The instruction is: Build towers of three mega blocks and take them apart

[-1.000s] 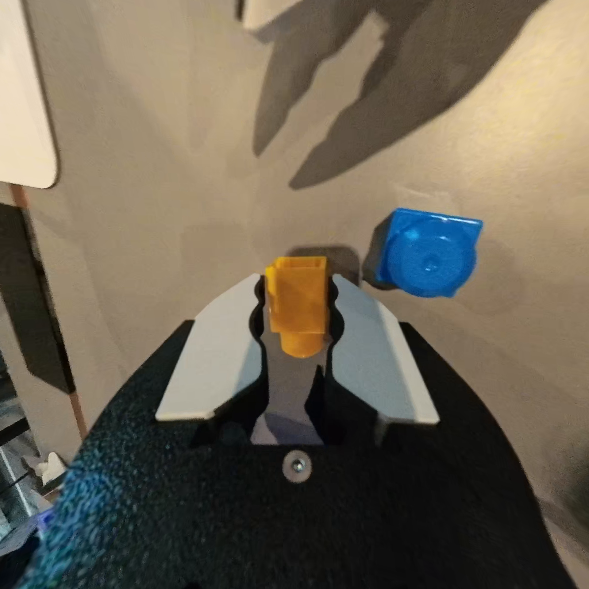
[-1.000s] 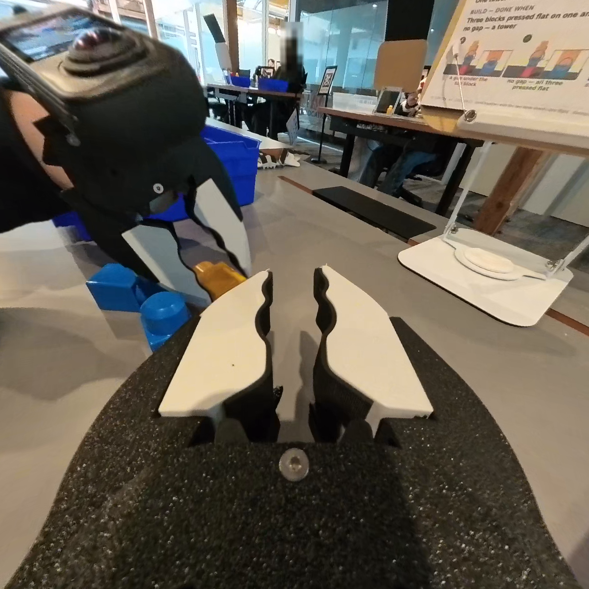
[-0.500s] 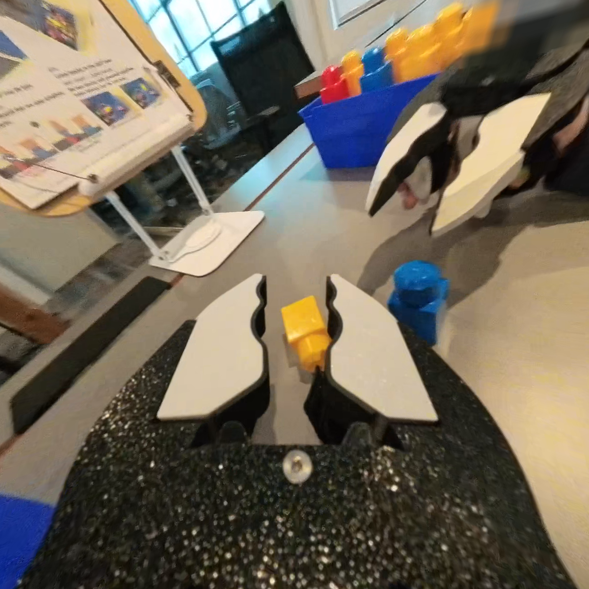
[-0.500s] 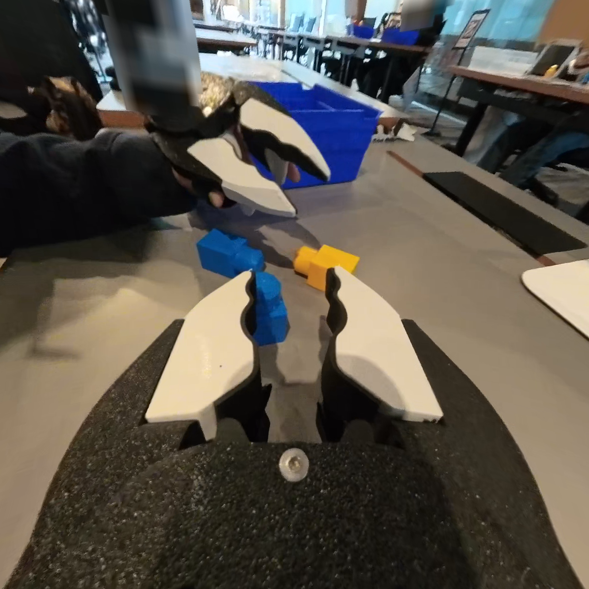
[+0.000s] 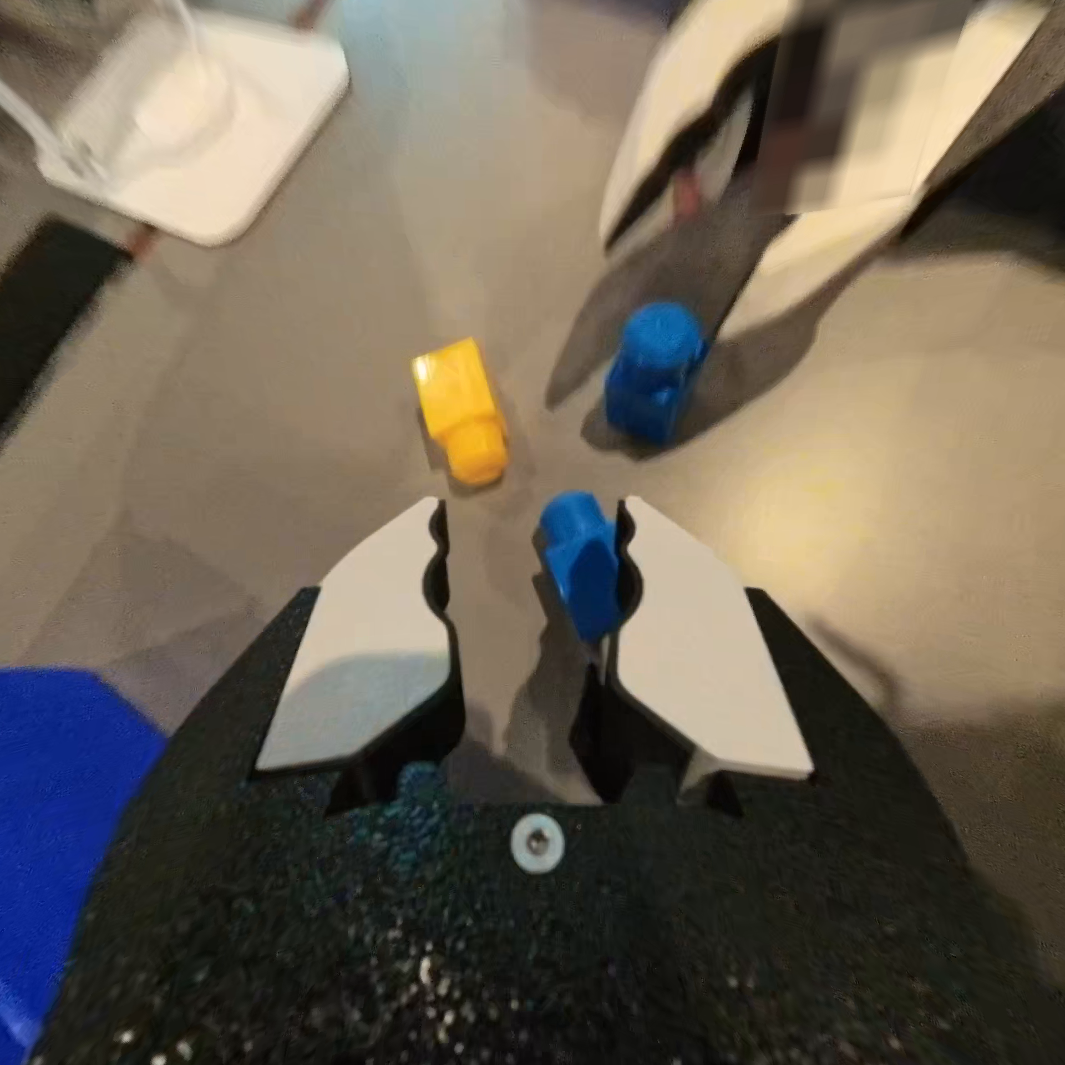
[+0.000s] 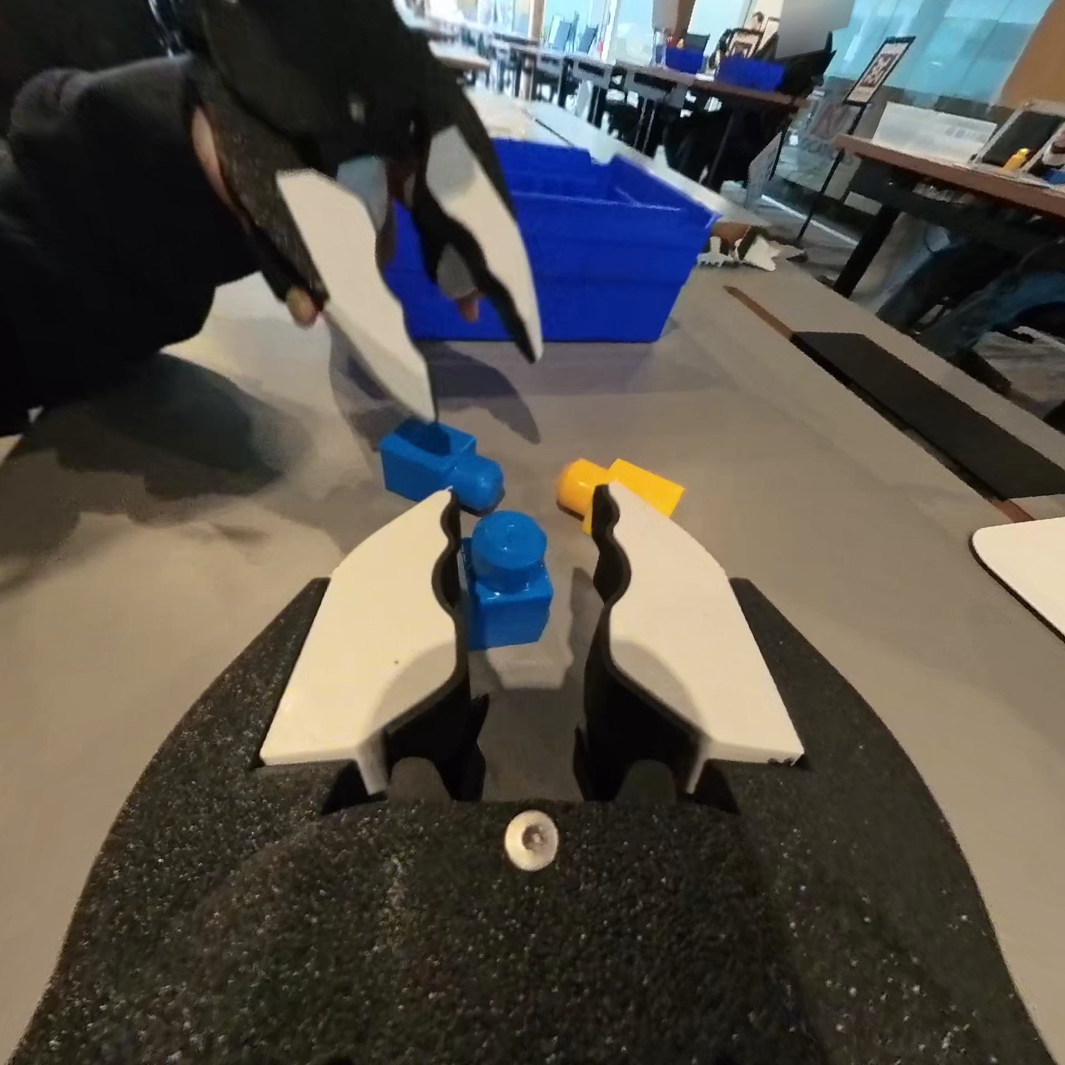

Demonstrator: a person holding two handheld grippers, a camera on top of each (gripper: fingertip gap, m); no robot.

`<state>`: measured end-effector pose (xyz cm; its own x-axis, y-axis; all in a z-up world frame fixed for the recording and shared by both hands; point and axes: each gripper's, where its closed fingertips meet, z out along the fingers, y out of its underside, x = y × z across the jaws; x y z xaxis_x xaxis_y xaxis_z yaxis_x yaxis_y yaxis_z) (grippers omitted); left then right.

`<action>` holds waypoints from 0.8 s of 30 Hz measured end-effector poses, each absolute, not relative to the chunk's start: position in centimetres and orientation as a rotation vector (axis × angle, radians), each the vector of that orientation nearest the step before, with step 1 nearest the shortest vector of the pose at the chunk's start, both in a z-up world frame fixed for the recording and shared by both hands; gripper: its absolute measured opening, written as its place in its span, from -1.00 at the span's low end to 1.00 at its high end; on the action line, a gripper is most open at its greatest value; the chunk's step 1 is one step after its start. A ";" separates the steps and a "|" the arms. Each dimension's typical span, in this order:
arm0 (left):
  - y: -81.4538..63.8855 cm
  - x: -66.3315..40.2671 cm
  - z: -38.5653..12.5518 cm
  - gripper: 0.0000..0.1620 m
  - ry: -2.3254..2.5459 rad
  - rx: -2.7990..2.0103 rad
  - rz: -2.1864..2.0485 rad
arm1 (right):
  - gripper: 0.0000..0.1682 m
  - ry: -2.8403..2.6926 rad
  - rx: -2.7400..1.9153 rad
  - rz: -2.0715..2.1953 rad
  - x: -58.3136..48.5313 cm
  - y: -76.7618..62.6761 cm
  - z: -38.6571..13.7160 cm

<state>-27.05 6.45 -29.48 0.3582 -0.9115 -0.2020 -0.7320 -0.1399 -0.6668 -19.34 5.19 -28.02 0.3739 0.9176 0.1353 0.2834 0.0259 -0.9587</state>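
Mega blocks, three in number, lie separate on the grey table (image 6: 749, 438): an upright blue block (image 6: 507, 582) between the parted fingers of the right gripper (image 6: 524, 501), close against its left finger; a second blue block (image 6: 438, 467) lying on its side just beyond; and a yellow block (image 6: 622, 490), also on its side, near the right finger. Left gripper (image 5: 530, 507), jaws likewise wide and holding nothing, hangs above the toppled blue block (image 5: 579, 570), one fingertip just over its hollow base. Blue bin (image 6: 588, 259) stands farther back; white stand base (image 5: 190, 121) lies apart
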 end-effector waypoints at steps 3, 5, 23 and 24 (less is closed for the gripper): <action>5.8 -27.4 -31.7 -0.29 1.518 -2.026 -0.230 | -0.48 -1.093 -1.481 0.718 -18.9 5.3 -27.2; 5.6 -27.4 -32.9 -0.28 1.540 -2.074 -0.214 | -0.48 -1.077 -1.470 0.731 -18.8 5.3 -26.8; 2.1 -19.9 -23.4 -0.52 1.327 -1.259 -1.016 | -0.44 -0.911 -1.254 1.051 -19.9 3.0 -21.5; 1.7 -19.6 -23.4 -0.53 1.329 -1.243 -1.050 | -0.44 -0.914 -1.245 1.056 -19.9 2.8 -21.3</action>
<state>-19.58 1.66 -23.37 0.0211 -0.9947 -0.1004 -0.1326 0.0967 -0.9864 -19.88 2.83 -21.32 0.2781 0.9603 -0.0205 -0.1182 0.0131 -0.9929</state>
